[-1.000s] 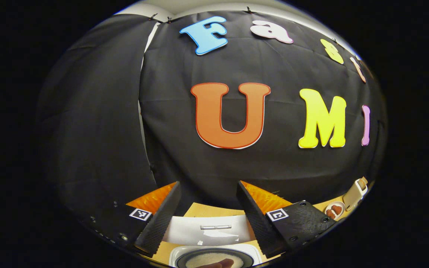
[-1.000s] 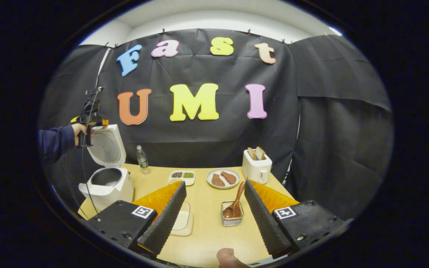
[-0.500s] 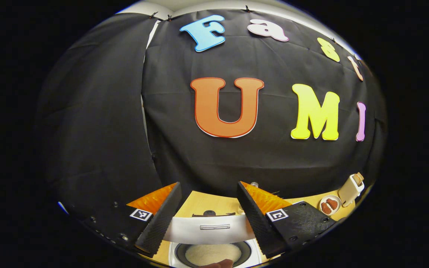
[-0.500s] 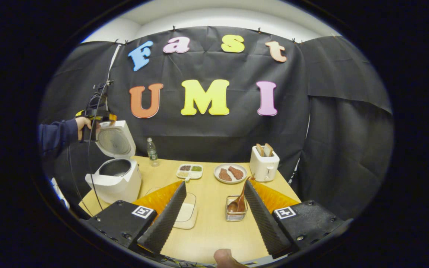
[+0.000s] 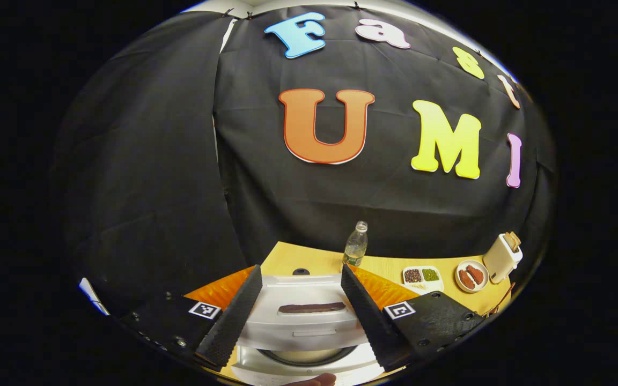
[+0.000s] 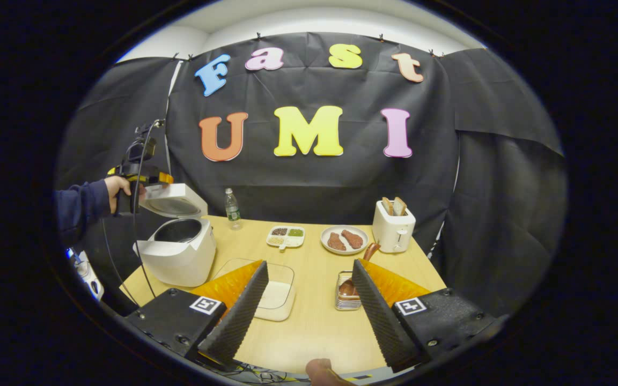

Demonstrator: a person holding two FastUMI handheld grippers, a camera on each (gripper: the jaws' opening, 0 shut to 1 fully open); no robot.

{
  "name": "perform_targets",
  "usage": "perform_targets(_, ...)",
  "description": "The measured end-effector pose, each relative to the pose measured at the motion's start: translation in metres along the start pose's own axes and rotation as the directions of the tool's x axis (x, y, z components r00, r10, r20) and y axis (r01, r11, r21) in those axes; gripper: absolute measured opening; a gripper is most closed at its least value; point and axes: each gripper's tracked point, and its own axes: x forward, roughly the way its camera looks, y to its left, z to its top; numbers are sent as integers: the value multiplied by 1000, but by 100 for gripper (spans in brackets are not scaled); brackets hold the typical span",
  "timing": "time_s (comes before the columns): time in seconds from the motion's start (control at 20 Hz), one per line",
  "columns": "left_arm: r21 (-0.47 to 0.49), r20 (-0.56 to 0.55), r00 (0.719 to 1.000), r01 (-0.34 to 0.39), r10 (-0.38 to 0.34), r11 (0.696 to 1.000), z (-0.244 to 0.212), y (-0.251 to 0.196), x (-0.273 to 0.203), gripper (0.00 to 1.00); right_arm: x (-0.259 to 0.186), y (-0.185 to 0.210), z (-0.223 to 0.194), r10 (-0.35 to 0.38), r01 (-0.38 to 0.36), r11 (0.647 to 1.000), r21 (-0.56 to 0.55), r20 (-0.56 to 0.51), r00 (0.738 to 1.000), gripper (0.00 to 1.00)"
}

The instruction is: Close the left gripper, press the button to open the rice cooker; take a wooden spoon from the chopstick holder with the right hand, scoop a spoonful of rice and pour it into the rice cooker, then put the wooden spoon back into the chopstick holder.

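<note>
Left gripper view. The left gripper [image 5: 301,305] had its fingers spread, with the hinged lid [image 5: 309,316] of the white rice cooker [image 5: 309,364] lying between them and tilted partway down over the dark inner pot. Whether either finger touched the lid could not be told. Beyond the fingertips stood a clear plastic bottle [image 5: 355,250]; to the right of it lay a white divided dish [image 5: 421,276] and a white toaster [image 5: 504,257].

Right gripper view. The right gripper [image 6: 309,305] was likewise spread and held nothing. The brown wooden spoon [image 6: 357,268] stood in the wire chopstick holder [image 6: 347,300], just inside the right finger; a clear square container of white rice [image 6: 274,294] lay beside the left finger. Far left, a hand [image 6: 117,187] held the other gripper at the cooker lid. Judged from this, the cooker was open and the spoon back in its holder; only lid handling seemed left.

Surface and room. A pale wooden table [image 6: 314,332] stood against black cloth walls.
</note>
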Motion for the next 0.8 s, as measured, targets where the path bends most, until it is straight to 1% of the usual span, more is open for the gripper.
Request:
perform_targets(0.25,0,-65,998,3,-3,1000,-42,-4,-11,96,-3,4,-6,8,-8,1000,-7,-4,1000,100)
perform_targets(0.4,15,-74,997,0,1,1000,-59,-5,-18,96,-3,5,-9,8,-8,1000,-2,-12,1000,100)
perform_targets(0.65,11,-143,990,12,-10,1000,-90,-5,-28,96,-3,8,-14,12,-12,1000,-2,-24,1000,100)
perform_targets(0.8,17,-160,987,13,-10,1000,-103,-4,-34,96,-3,10,-16,16,-16,1000,-5,-33,999,100)
